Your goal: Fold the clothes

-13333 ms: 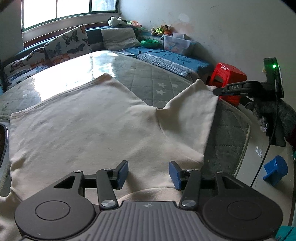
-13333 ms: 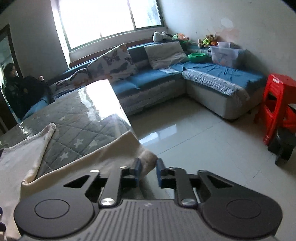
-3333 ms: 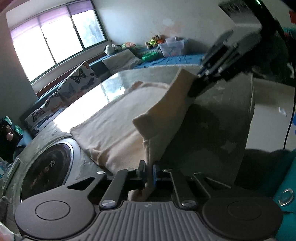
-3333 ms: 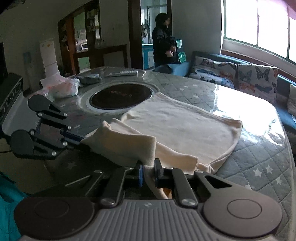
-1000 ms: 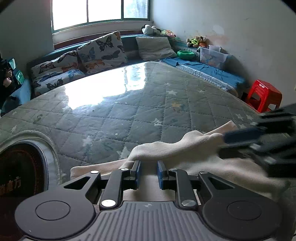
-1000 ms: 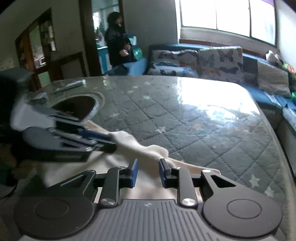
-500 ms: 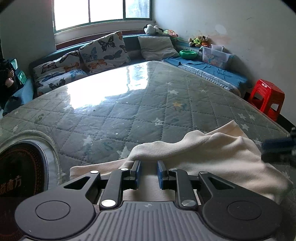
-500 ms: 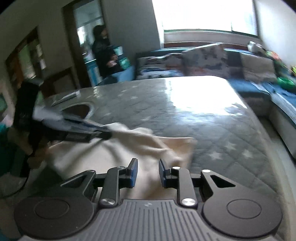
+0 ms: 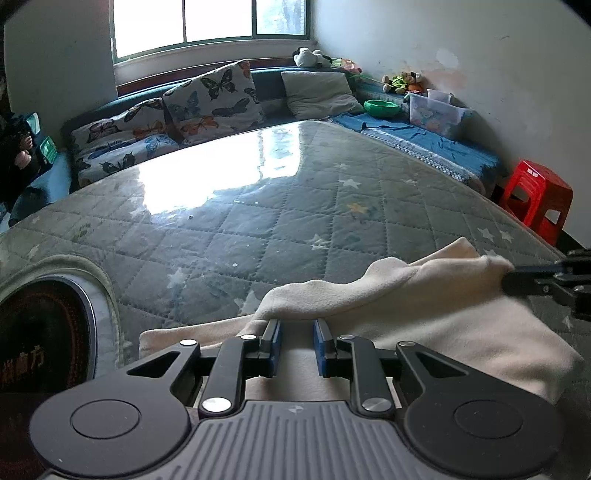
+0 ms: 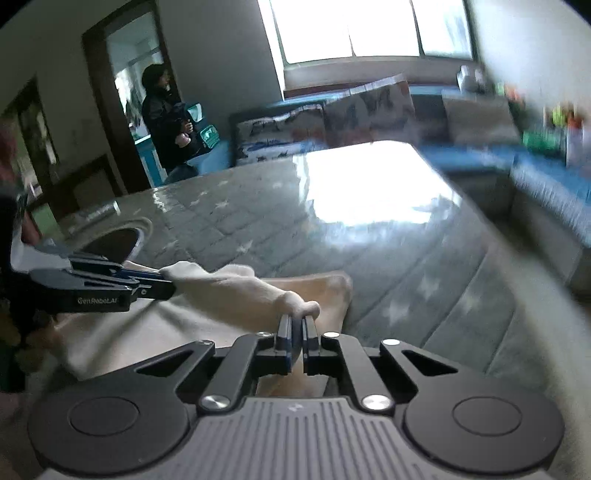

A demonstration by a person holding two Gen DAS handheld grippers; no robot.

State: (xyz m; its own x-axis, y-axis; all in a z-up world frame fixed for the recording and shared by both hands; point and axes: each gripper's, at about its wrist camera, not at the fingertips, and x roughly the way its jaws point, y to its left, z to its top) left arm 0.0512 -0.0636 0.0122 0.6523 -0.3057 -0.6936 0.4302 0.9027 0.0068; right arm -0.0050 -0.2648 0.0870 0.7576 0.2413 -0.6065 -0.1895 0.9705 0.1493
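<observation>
Pinched together, the right gripper holds a bunched edge of the cream garment between its blue pads, the cloth peeking out just past the fingertips. In the left wrist view, the left gripper keeps its jaws narrow, a raised fold of the same garment running between the pads; whether the pads actually press the cloth cannot be told there. In the right wrist view that left gripper's fingers meet the fold's far end, and the fabric stretches as a ridge from one gripper to the other.

Most of the garment lies folded over in several layers on the near edge of a large table covered with a grey-green quilted cloth with pale stars under a glossy clear sheet that mirrors the window. A round dark hotplate with a metal ring is set into the table at the left.

Beyond the table a blue corner sofa runs along two walls, carrying butterfly-print cushions, a plain grey pillow, soft toys, a green bowl and a clear plastic box. A red plastic stool stands by the scuffed white wall. In the right wrist view, which is blurred on its right side, a person in dark clothes stands in a doorway.
</observation>
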